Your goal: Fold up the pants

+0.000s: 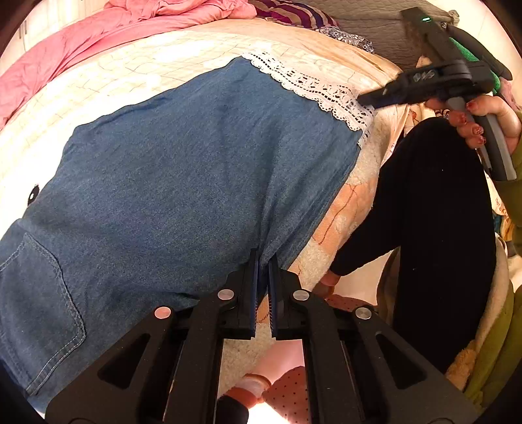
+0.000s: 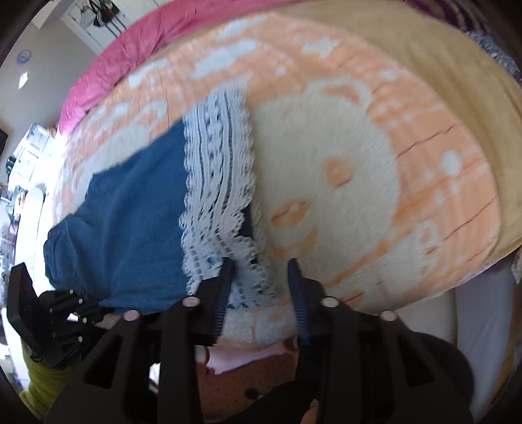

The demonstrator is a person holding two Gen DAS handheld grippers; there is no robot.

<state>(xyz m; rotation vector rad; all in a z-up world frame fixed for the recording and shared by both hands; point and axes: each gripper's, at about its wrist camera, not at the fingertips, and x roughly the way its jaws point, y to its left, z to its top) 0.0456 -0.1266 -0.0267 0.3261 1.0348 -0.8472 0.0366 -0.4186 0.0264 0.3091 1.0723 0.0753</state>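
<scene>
Blue denim pants (image 1: 182, 169) with a white lace hem (image 1: 313, 88) lie flat on a peach and cream blanket (image 1: 107, 81) on the bed. My left gripper (image 1: 265, 261) is shut on the near edge of the denim. My right gripper (image 2: 261, 264) is open, its fingers over the lace hem (image 2: 218, 202) and the blanket (image 2: 326, 182) at the near edge of the bed. The right gripper also shows in the left wrist view (image 1: 385, 94), held above the hem corner. The left gripper's body (image 2: 49, 313) shows at the lower left of the right wrist view.
A pink duvet (image 1: 81, 42) is bunched along the far side of the bed. A striped cushion (image 1: 293, 13) lies at the head. The person's black-clad leg (image 1: 440, 228) stands by the near bed edge on the right.
</scene>
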